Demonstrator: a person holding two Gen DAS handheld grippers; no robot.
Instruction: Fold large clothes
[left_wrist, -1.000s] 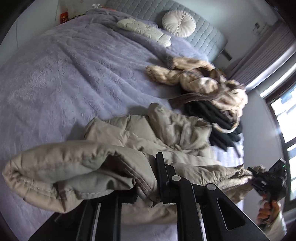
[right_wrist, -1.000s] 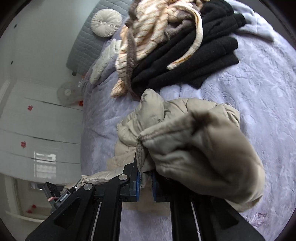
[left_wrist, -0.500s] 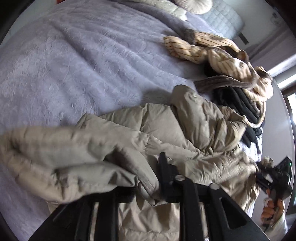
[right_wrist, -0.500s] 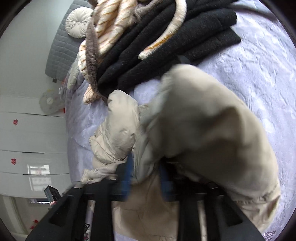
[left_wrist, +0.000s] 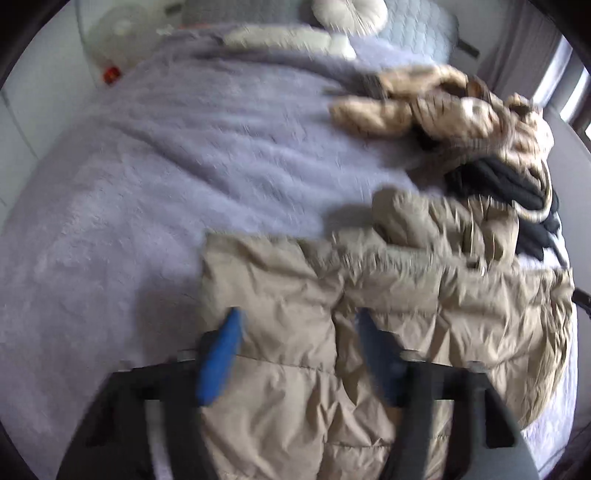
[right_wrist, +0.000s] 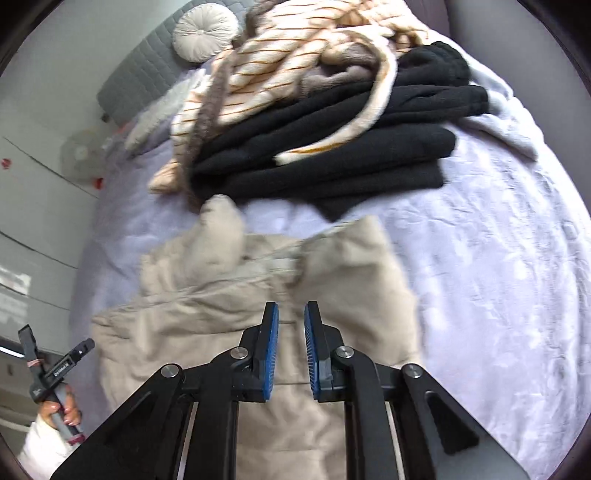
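Nearest in the left wrist view, the left gripper (left_wrist: 299, 328) is hanging over one beige padded jacket (left_wrist: 388, 314). Its two fingers with blue pads (left_wrist: 221, 354) are standing apart and the jaws are opening; the jacket is lying under the gap, but the pads are not pressing on it. The picture is blurred, so fine details are not clear.

In the right wrist view, the right gripper (right_wrist: 291, 314) is also pointing down at the same jacket (right_wrist: 221, 295). Its two blue pads (right_wrist: 271, 347) are showing a narrow gap and the jaws are closing, with nothing caught between them. At the lower left of this view, one hand (right_wrist: 61, 406) is holding the other gripper's handle.

The jacket is lying spread on the near side of one bed with a lilac cover (left_wrist: 147, 166), and it is touching the cover all along.

Behind the jacket, a pile of two garments is sitting: one black fleece (right_wrist: 351, 147) below and one cream striped garment (right_wrist: 295, 66) on top of it.

Farthest, one round white cushion (right_wrist: 205, 31) is leaning against one grey quilted headboard (right_wrist: 140, 74), and one long pale pillow (left_wrist: 288, 38) is lying near it.
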